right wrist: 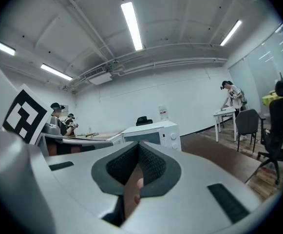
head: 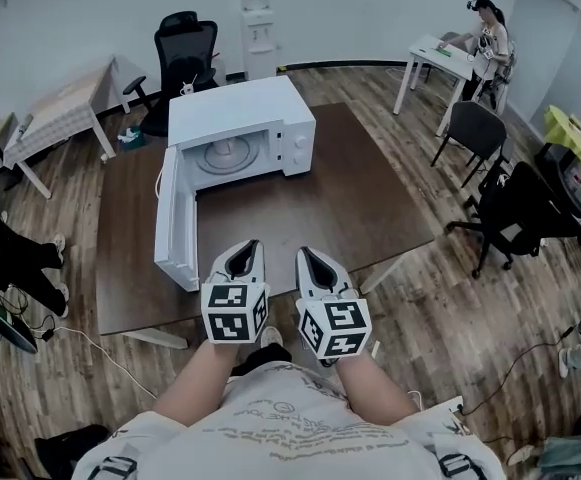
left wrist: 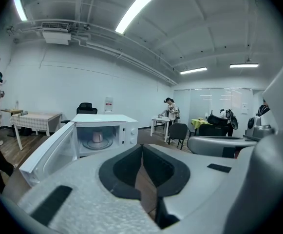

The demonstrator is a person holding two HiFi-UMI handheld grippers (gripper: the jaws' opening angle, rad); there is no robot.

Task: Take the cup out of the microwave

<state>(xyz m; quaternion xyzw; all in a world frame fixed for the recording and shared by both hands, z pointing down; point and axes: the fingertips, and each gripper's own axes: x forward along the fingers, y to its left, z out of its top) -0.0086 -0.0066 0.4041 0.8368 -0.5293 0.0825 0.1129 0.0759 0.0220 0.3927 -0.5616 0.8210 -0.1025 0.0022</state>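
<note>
A white microwave [head: 270, 118] stands at the far side of a brown table [head: 370, 208], with its door [head: 175, 223] swung wide open to the left. Inside, a pale pink cup [head: 228, 150] sits on the turntable; the left gripper view also shows this cup [left wrist: 97, 136] through the open front. My left gripper [head: 253, 243] and right gripper [head: 301, 252] hover side by side over the table's near edge, well short of the microwave. Both are shut with nothing between the pads. In the right gripper view the microwave [right wrist: 153, 133] shows from its right side, and the cup is hidden.
Black office chairs [head: 185, 53] stand behind the table, and others [head: 515, 213] to the right. White side tables [head: 60, 113] sit left and right. A water dispenser [head: 256, 18] is at the back wall. A person [head: 488, 38] works at the far right table. Cables lie on the wooden floor.
</note>
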